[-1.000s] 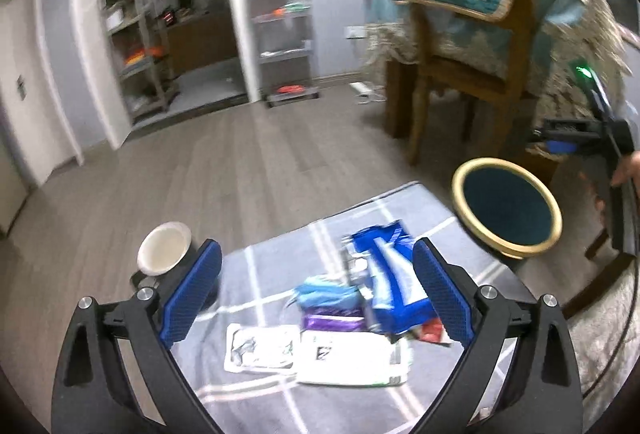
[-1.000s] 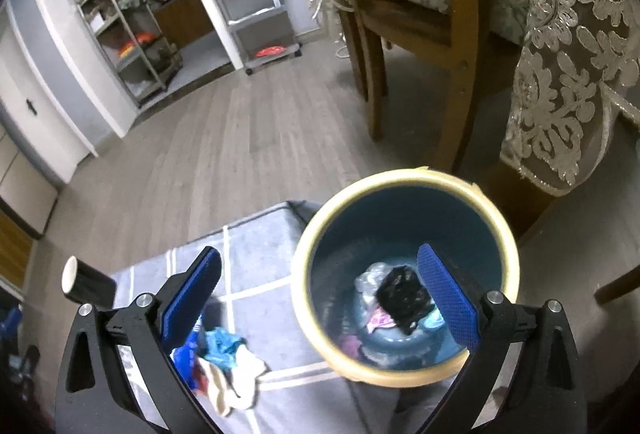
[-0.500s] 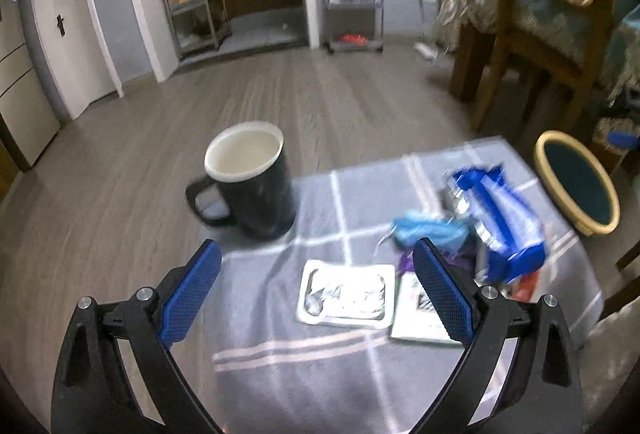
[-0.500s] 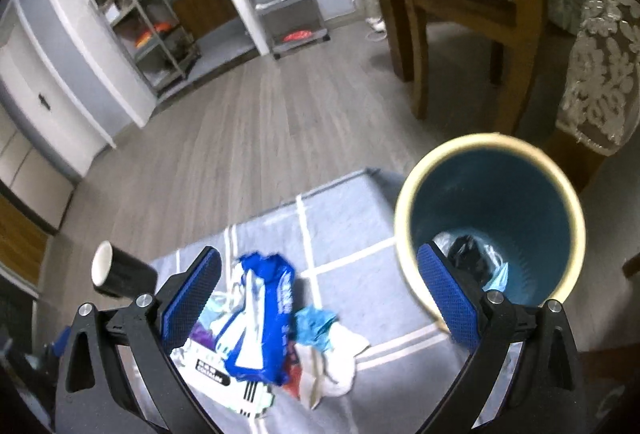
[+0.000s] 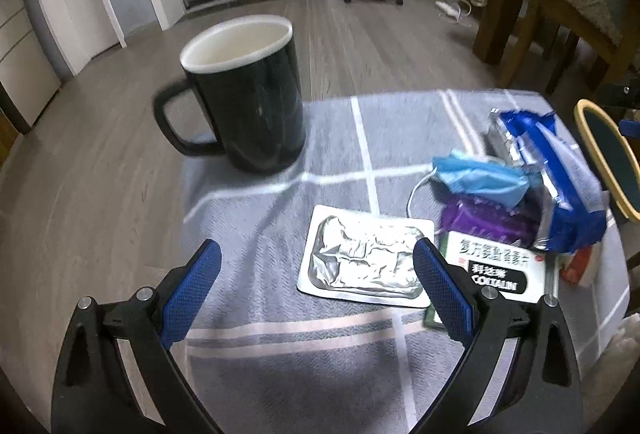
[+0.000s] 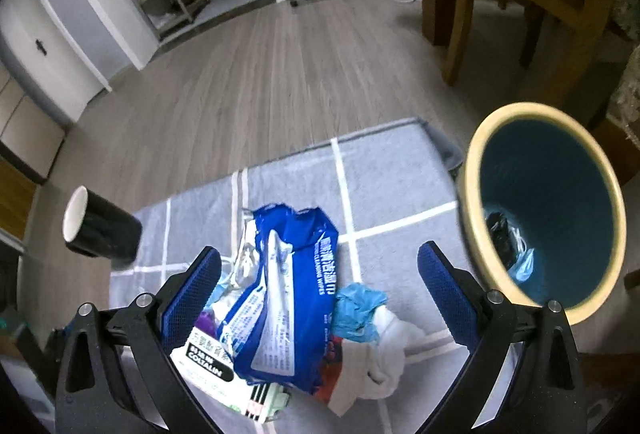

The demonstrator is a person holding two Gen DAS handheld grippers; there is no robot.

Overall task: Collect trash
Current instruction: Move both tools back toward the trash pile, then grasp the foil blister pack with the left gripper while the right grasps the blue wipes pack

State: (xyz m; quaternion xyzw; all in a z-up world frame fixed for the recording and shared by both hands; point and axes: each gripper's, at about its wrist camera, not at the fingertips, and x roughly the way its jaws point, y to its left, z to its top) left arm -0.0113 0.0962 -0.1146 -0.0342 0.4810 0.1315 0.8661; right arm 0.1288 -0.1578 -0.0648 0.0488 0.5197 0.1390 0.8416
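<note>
Both grippers empty, fingers spread wide. My left gripper (image 5: 316,274) hovers low over the foil pack (image 5: 364,266) on the surface (image 5: 280,334), my right gripper (image 6: 318,282) above the blue wrapper (image 6: 288,298). I'm between pickups, I'd say; the next move probably calls for pinching that flat foil edge. The bin (image 6: 472,194) sits beside the surface, its contents mostly hidden.

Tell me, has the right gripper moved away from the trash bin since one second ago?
Yes. The right gripper has moved left off the trash bin, now over the blue wipes packet.
</note>
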